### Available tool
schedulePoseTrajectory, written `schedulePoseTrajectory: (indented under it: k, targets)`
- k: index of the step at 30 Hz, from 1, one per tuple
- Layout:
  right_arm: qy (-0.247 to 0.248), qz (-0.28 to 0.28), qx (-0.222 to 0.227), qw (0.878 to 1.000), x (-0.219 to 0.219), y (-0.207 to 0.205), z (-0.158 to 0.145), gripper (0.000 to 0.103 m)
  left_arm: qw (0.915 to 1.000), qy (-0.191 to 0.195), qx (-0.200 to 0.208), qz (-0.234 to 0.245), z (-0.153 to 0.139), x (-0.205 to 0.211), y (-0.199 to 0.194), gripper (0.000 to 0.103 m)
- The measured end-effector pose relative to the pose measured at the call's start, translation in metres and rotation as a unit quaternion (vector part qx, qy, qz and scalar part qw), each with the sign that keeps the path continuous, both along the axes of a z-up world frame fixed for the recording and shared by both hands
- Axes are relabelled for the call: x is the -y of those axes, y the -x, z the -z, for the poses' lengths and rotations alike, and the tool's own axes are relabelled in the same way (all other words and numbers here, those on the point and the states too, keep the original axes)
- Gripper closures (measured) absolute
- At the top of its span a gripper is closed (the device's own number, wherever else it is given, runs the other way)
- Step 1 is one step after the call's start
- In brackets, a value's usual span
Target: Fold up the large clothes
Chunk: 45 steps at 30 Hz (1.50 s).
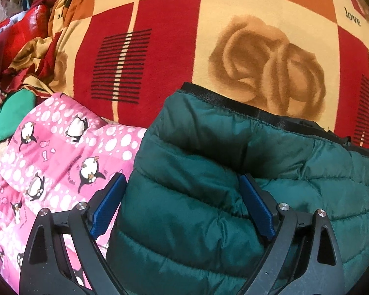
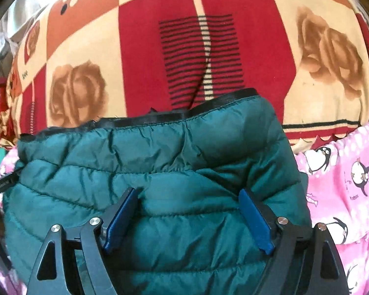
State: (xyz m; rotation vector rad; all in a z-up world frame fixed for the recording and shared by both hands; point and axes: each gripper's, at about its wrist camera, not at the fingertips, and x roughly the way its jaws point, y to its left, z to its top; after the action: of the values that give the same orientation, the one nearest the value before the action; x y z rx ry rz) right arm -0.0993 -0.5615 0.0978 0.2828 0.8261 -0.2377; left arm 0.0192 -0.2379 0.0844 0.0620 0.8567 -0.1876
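Observation:
A dark green quilted puffer jacket [image 1: 209, 172] lies folded on the bed, its black-trimmed edge at the far side. It also fills the middle of the right wrist view [image 2: 160, 167]. My left gripper [image 1: 182, 184] is open, its blue pads straddling the jacket's left part from above. My right gripper [image 2: 189, 196] is open, its blue pads wide apart and resting on the jacket's padded top. Neither pair of jaws is closed on the cloth.
A red, orange and cream blanket [image 1: 184, 36] with roses and "love" print covers the bed beyond the jacket. A pink penguin-print quilt [image 1: 49, 159] lies left of the jacket and shows right of it in the right wrist view [image 2: 344, 184]. Crumpled red and green clothes [image 1: 17, 61] pile at far left.

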Motion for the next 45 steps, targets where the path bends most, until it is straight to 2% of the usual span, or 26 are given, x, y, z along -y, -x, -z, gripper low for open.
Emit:
schedulePoseTrajectory:
  k: [4, 6, 9, 12, 15, 18, 22, 24, 26, 27, 31, 34, 36, 38, 39, 40, 42, 43, 44, 45]
  targets:
    - [0.001, -0.006, 0.002, 1.000, -0.003, 0.017, -0.009, 0.019, 1.0000, 0.002, 0.002, -0.001, -0.006, -0.006, 0.010, 0.010]
    - [0.001, -0.010, 0.003, 1.000, -0.003, 0.026, -0.013, 0.012, 1.0000, 0.000, 0.008, 0.000, -0.010, -0.009, 0.017, 0.010]
    - [0.002, -0.004, 0.004, 1.000, -0.001, 0.035, -0.016, 0.012, 0.9999, 0.001, 0.011, 0.009, -0.014, -0.014, 0.026, 0.010]
    - [-0.017, 0.012, 0.000, 1.000, 0.016, 0.050, -0.015, 0.011, 0.9993, 0.030, 0.002, 0.021, -0.016, -0.029, 0.032, 0.010]
    - [-0.039, 0.026, -0.012, 0.999, 0.034, 0.059, -0.008, 0.007, 0.9962, 0.079, -0.019, 0.031, -0.013, -0.048, 0.032, 0.010]
    - [-0.073, 0.029, -0.025, 0.997, 0.051, 0.063, 0.006, 0.006, 0.9883, 0.133, -0.061, 0.042, 0.001, -0.066, 0.023, 0.010]
    - [-0.129, 0.028, -0.032, 0.991, 0.067, 0.066, 0.026, 0.000, 0.9696, 0.211, -0.113, 0.051, 0.023, -0.082, 0.012, 0.009]
    - [-0.154, 0.020, -0.029, 0.987, 0.073, 0.063, 0.036, 0.001, 0.9619, 0.231, -0.136, 0.056, 0.033, -0.081, 0.009, 0.002]
    - [-0.177, 0.014, -0.026, 0.984, 0.078, 0.060, 0.044, 0.000, 0.9548, 0.249, -0.151, 0.058, 0.043, -0.081, 0.005, 0.000]
    - [-0.187, 0.009, -0.024, 0.982, 0.079, 0.058, 0.047, 0.000, 0.9534, 0.254, -0.151, 0.059, 0.045, -0.080, 0.004, 0.000]
    - [-0.216, -0.014, -0.029, 0.976, 0.082, 0.048, 0.058, 0.000, 0.9576, 0.241, -0.136, 0.080, 0.045, -0.069, 0.002, 0.000]
    - [-0.262, -0.021, -0.037, 0.964, 0.085, 0.038, 0.070, 0.000, 0.9540, 0.244, -0.148, 0.092, 0.048, -0.058, -0.004, 0.000]
    - [-0.263, -0.022, -0.034, 0.964, 0.084, 0.039, 0.070, 0.000, 0.9503, 0.247, -0.162, 0.097, 0.048, -0.053, -0.009, 0.000]
    - [-0.254, -0.032, -0.028, 0.966, 0.079, 0.039, 0.066, 0.000, 0.9505, 0.240, -0.168, 0.104, 0.047, -0.046, -0.009, 0.002]
    - [-0.250, -0.039, -0.020, 0.967, 0.075, 0.041, 0.063, 0.006, 0.9506, 0.237, -0.166, 0.113, 0.045, -0.043, -0.006, 0.009]
    - [-0.247, -0.041, -0.015, 0.968, 0.073, 0.043, 0.059, 0.011, 0.9498, 0.239, -0.162, 0.121, 0.043, -0.041, -0.002, 0.025]
    - [-0.238, -0.048, -0.007, 0.970, 0.067, 0.047, 0.049, 0.032, 0.9584, 0.216, -0.137, 0.126, 0.032, -0.035, 0.010, 0.037]
    - [-0.233, -0.051, -0.002, 0.971, 0.064, 0.050, 0.042, 0.038, 0.9604, 0.211, -0.130, 0.128, 0.027, -0.033, 0.014, 0.046]
    - [-0.230, -0.051, 0.003, 0.972, 0.062, 0.053, 0.036, 0.048, 0.9622, 0.206, -0.120, 0.131, 0.021, -0.032, 0.019, 0.054]
    - [-0.228, -0.054, 0.011, 0.972, 0.059, 0.058, 0.027, 0.055, 0.9628, 0.205, -0.116, 0.132, 0.016, -0.032, 0.022, 0.057]
